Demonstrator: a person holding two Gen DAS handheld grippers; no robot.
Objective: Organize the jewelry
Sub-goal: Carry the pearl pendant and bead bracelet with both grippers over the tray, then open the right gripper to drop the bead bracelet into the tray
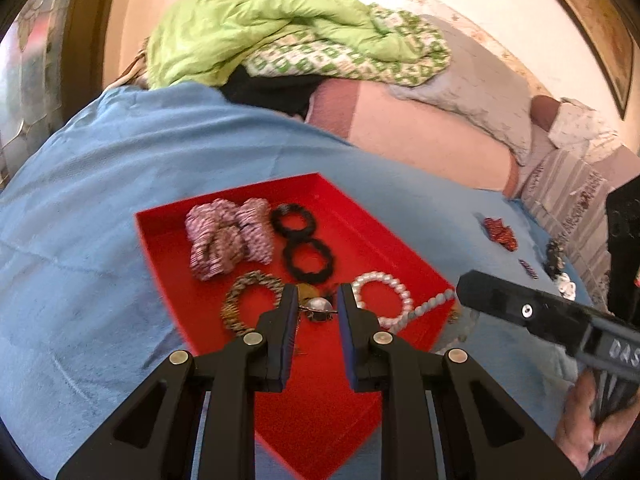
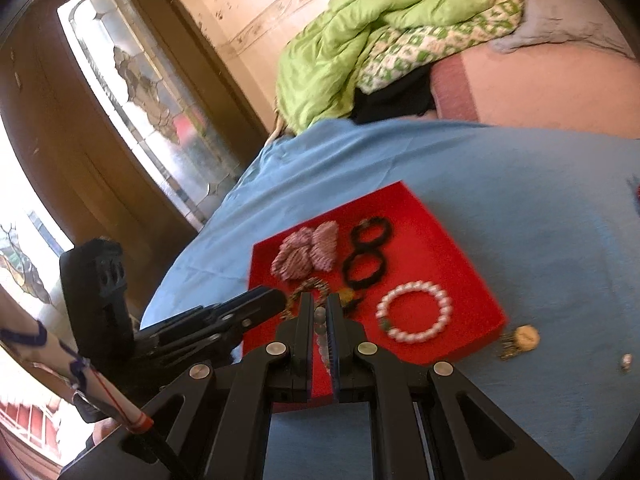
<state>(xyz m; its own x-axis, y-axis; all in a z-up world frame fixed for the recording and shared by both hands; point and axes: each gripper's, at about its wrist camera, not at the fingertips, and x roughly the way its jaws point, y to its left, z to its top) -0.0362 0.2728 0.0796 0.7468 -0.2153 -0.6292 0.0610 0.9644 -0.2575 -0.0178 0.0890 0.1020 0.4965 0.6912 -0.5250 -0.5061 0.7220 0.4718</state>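
Two views, left wrist first. Left tongs (image 1: 316, 312) closed almost fully on a small silver-domed trinket (image 1: 318, 306), pinched at the fingertips and hanging just above the floor of the red tray (image 1: 168, 232). Tray set on a blue blanket (image 1: 100, 200) spread over a bed. Inside the tray: striped pink-and-white scrunchies (image 1: 228, 236) toward the far side, two black hair ties (image 1: 298, 237) touching each other just right of them, a leopard-print ring (image 1: 234, 308) left of the fingertips, a pearl bracelet (image 1: 378, 276) right of them. Over the tray's right edge, a strand of pale beads (image 1: 434, 305) trailing toward the right tongs (image 1: 464, 292), with a hand (image 1: 584, 420) on the grip at the lower right. Further right on the blanket, well apart from the tray, a red piece (image 1: 500, 232) and a few darker bits too small to make out. Beyond, a crumpled green quilt (image 1: 280, 28).

Then the right wrist. Right tongs (image 2: 320, 308) shut tight on the strand of pale beads (image 2: 321, 320), beads lined up in the narrow slit between the fingers, above the tray's near-left part. Left tongs (image 2: 276, 300) coming in from the left, tip just beside, over the same corner. Pearl bracelet (image 2: 412, 287) flat in the tray (image 2: 420, 208) to the right; scrunchies (image 2: 308, 256) and hair ties (image 2: 366, 250) behind. Outside the tray's right corner, on the blanket (image 2: 520, 200), a gold brooch (image 2: 524, 338) and, further right, one tiny pale piece (image 2: 626, 360).
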